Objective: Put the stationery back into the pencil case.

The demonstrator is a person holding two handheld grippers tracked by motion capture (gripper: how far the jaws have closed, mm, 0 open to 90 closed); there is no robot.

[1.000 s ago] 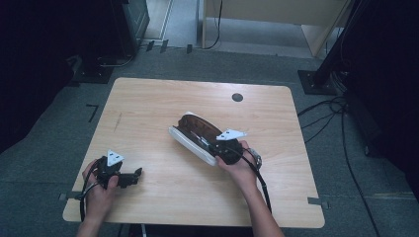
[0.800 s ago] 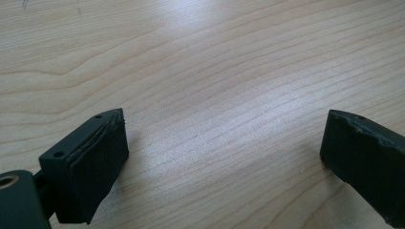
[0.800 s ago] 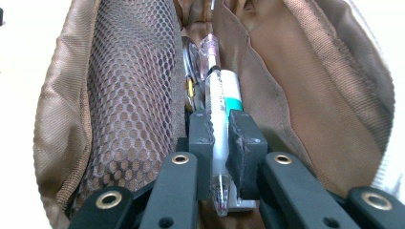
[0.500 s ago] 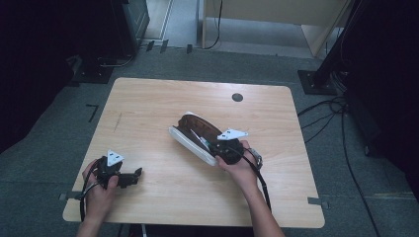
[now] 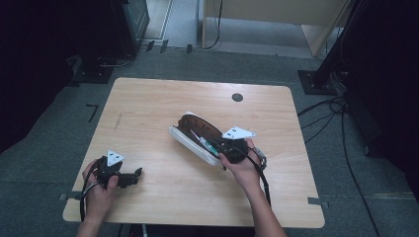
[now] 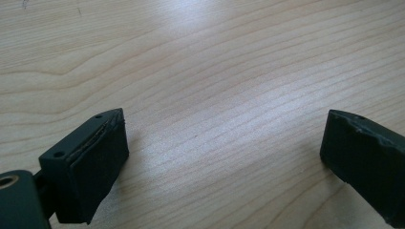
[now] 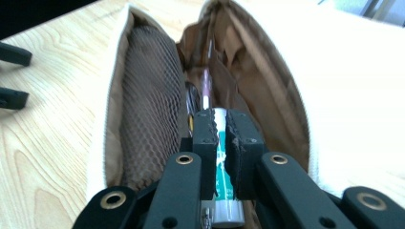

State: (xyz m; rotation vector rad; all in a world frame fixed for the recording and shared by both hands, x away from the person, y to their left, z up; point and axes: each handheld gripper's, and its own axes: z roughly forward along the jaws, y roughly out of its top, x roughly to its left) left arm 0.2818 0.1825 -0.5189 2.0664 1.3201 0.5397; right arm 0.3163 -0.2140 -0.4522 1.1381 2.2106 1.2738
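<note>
A white pencil case [image 5: 193, 138] with a brown lining lies unzipped in the middle of the table. My right gripper [image 5: 223, 146] reaches into its near end. In the right gripper view the case [image 7: 282, 71] gapes wide and my right gripper [image 7: 221, 125] is shut on a white and teal tube [image 7: 221, 157] inside it. A thin pen [image 7: 206, 86] lies deeper in the case, beside a mesh pocket [image 7: 150, 95]. My left gripper [image 5: 133, 175] rests near the table's front left corner. In the left gripper view its jaws stand wide apart over bare wood, so my left gripper [image 6: 224, 143] is open.
The wooden table [image 5: 148, 103] has a dark round cable hole [image 5: 237, 97] at the back right. Cables [image 5: 341, 123] run over the grey floor to the right of the table. A dark stand base [image 5: 318, 81] sits beyond the back right corner.
</note>
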